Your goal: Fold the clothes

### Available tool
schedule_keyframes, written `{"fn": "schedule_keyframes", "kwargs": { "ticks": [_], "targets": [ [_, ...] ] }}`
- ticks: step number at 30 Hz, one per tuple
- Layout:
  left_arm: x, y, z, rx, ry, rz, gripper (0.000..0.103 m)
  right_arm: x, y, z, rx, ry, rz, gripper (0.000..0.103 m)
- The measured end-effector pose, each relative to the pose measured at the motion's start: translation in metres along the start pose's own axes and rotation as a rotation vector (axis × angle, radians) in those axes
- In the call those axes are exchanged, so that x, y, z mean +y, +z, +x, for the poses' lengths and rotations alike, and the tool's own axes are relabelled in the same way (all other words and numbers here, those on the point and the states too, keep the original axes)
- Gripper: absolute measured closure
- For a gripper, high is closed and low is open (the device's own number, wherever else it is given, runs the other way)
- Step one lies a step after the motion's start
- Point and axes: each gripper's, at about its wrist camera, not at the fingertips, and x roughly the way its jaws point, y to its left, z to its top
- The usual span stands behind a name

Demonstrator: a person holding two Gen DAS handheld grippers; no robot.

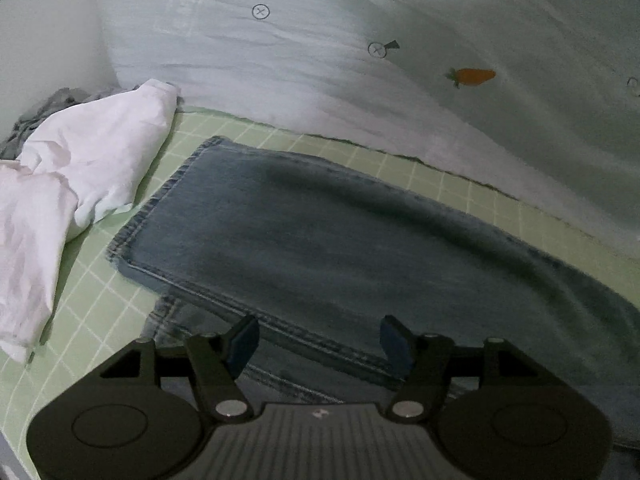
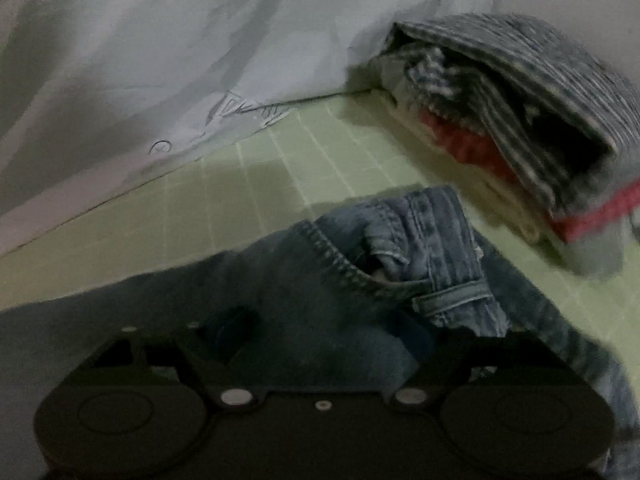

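Blue jeans (image 1: 328,232) lie flat on a green grid sheet (image 1: 100,300), legs stacked, hems to the left. My left gripper (image 1: 320,340) is open just above the lower leg's seam, holding nothing. In the right wrist view the jeans' waist and pocket end (image 2: 384,264) is bunched and slightly raised. My right gripper (image 2: 324,340) sits over the denim near the waist with its jaws apart and dark cloth between them; the view is blurred and I cannot tell whether it grips.
A crumpled white garment (image 1: 72,176) lies left of the hems. A pale quilt (image 1: 320,60) with a carrot print borders the far side. A stack of folded striped and red clothes (image 2: 520,128) sits at the right, beyond the waist.
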Motion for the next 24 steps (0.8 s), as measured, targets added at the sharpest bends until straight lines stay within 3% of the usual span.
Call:
{"fn": "schedule_keyframes", "kwargs": {
  "ticks": [6, 8, 11, 12, 13, 18, 24],
  "targets": [
    [0.014, -0.019, -0.001, 0.051, 0.087, 0.002, 0.034, -0.005, 0.034, 0.032, -0.014, -0.020, 0.036, 0.019],
    [0.027, -0.024, -0.002, 0.067, 0.120, -0.010, 0.027, -0.005, 0.043, 0.040, -0.001, -0.018, 0.045, 0.014],
    [0.053, -0.030, -0.005, 0.086, 0.147, -0.017, 0.024, 0.002, 0.040, 0.026, -0.002, -0.037, 0.027, 0.011],
    [0.062, -0.033, -0.005, 0.093, 0.155, -0.021, 0.022, 0.006, 0.038, 0.018, -0.011, -0.046, 0.015, 0.005],
    [0.071, -0.036, -0.005, 0.100, 0.162, -0.028, 0.020, 0.011, 0.032, 0.005, -0.037, -0.052, 0.006, 0.001],
    [0.115, -0.058, 0.000, 0.128, 0.166, -0.092, 0.016, 0.038, -0.028, -0.083, -0.098, 0.027, 0.029, 0.001],
    [0.154, -0.080, 0.015, 0.165, 0.104, -0.139, 0.014, 0.076, -0.102, -0.154, -0.025, 0.104, 0.048, 0.001]
  ]
}}
